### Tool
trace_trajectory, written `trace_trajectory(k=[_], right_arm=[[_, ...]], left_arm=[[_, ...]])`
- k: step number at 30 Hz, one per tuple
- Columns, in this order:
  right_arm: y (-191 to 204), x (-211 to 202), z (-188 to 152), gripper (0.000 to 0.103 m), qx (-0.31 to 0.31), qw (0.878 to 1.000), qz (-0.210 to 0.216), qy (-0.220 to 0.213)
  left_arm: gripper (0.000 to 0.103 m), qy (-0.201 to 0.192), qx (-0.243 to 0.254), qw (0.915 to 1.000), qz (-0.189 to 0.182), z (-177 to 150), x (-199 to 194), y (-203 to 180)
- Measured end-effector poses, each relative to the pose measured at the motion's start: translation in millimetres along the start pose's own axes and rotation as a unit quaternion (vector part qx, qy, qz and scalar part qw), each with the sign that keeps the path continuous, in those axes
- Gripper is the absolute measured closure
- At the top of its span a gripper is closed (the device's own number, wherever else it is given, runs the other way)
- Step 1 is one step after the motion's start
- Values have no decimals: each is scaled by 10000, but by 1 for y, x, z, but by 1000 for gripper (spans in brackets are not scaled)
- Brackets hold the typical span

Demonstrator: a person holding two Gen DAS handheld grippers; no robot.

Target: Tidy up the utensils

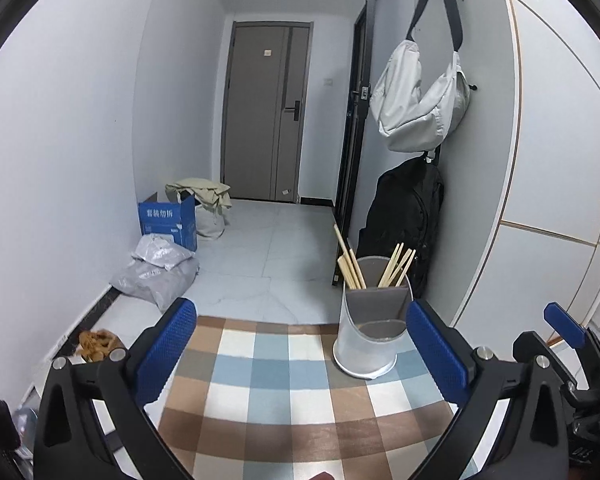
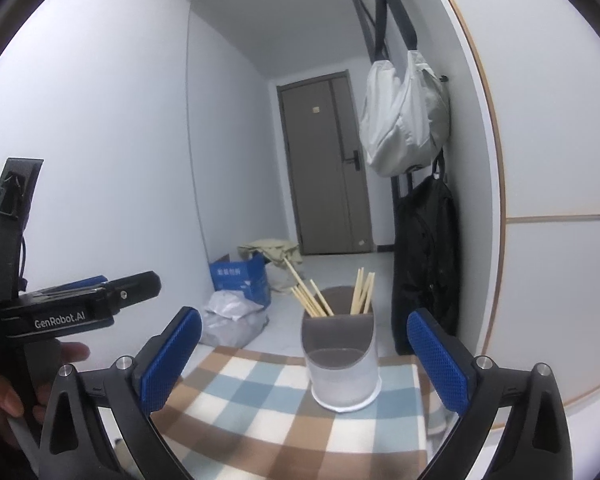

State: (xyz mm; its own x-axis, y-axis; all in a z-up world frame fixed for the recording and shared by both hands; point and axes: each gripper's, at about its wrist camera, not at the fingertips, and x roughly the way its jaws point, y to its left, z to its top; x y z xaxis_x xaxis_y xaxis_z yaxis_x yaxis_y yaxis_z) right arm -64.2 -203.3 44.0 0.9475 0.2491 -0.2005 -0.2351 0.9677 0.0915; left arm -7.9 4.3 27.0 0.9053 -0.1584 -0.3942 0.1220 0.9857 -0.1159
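Note:
A translucent white utensil holder with a grey divider stands on the far end of a checked tablecloth. Several wooden chopsticks lean in its two rear compartments; the front compartment looks empty. My left gripper is open, nothing between its blue pads, and the holder sits just left of its right finger. My right gripper is open too, with the holder ahead between its fingers, untouched. In the right wrist view, the left gripper shows at the left, held by a hand.
The table ends just beyond the holder, above a tiled hallway floor. A white cabinet wall runs close on the right, with a grey bag and black backpack hanging. A blue box and plastic bags lie on the floor at the left.

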Motion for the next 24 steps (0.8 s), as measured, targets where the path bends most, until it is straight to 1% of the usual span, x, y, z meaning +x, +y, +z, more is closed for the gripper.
trace_trajectory(k=[3,6,10,12,16,20,24], right_arm=[[-1,0,-13,0,10,10000,38,69],[-4,6,-22,0,124,9998,-10,176],[-5,7,-26,0,165,9997,-80,189],[-4,7,-28,0,119,9997,-93,199],[-5,11,-29,0,108,9996,-94,223],[-8,11,-29,0,238,9994,-107,221],[-8,8,-30,0,290,9992,-154,212]], left_arm=[[1,-19,20,10000,72,-11,3,5],[1,76,141,9998,96,-18,9,1],[1,211,59,9997,77,-24,10,5],[1,188,113,9996,187,-23,13,5],[1,185,81,9995,234,-23,14,9],[1,196,-26,9995,228,-23,13,12],[1,188,20,9996,201,-24,12,10]])
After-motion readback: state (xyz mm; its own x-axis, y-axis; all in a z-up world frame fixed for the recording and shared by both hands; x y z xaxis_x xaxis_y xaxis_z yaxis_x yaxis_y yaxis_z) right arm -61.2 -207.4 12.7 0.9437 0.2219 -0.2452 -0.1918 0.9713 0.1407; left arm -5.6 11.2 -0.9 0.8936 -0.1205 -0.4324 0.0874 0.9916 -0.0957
